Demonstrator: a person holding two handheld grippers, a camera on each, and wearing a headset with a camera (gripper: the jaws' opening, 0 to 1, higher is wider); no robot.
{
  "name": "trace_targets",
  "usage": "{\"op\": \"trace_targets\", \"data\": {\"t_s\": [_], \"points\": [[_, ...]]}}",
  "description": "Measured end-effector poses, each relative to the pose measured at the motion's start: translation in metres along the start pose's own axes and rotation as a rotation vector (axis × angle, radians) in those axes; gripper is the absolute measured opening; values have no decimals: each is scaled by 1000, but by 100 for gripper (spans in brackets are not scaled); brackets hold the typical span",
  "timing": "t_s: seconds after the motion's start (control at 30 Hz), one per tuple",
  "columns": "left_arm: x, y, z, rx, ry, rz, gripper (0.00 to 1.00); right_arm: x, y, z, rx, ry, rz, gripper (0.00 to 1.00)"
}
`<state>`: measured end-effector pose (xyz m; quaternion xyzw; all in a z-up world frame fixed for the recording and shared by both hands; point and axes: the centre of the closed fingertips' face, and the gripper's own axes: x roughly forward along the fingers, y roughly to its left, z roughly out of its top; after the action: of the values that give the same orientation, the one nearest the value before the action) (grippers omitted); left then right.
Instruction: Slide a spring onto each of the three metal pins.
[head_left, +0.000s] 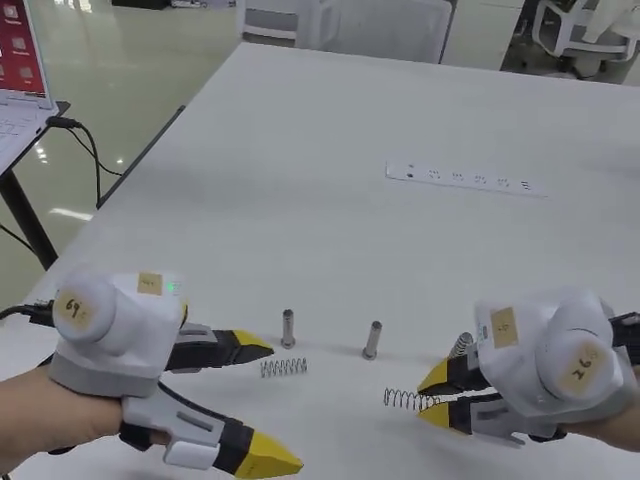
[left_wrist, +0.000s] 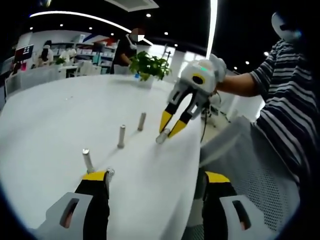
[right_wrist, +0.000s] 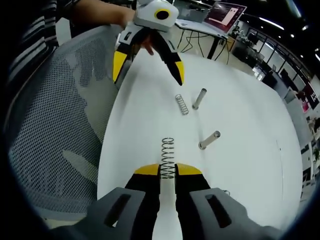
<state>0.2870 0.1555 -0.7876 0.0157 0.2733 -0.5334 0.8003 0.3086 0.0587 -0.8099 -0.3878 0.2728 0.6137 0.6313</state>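
Right gripper (head_left: 430, 398) nips a spring (head_left: 400, 399) just right of the middle pin (head_left: 372, 340); left gripper (head_left: 280, 405), stickered 69, gapes wide, empty

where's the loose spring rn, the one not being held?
Head view: the loose spring lies on the table just in front of the leftmost pin, beside the upper jaw of the left hand-held gripper.

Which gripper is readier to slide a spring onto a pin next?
Right. The right gripper pinches a spring, with a bare pin close ahead. The left gripper is open and empty; the loose spring lies on the table beside it.
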Motion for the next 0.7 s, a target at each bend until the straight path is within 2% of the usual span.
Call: {"op": "trace_targets", "data": {"t_s": [0.23,0.47,0.7], "points": [[13,0,2,21,12,-21,68,0,2,4,19,-7,-1,8],[30,-1,9,48,17,-48,58,4,10,15,6,-32,12,8],[45,-10,15,70,14,-87,51,6,10,18,13,-34,15,8]]}}
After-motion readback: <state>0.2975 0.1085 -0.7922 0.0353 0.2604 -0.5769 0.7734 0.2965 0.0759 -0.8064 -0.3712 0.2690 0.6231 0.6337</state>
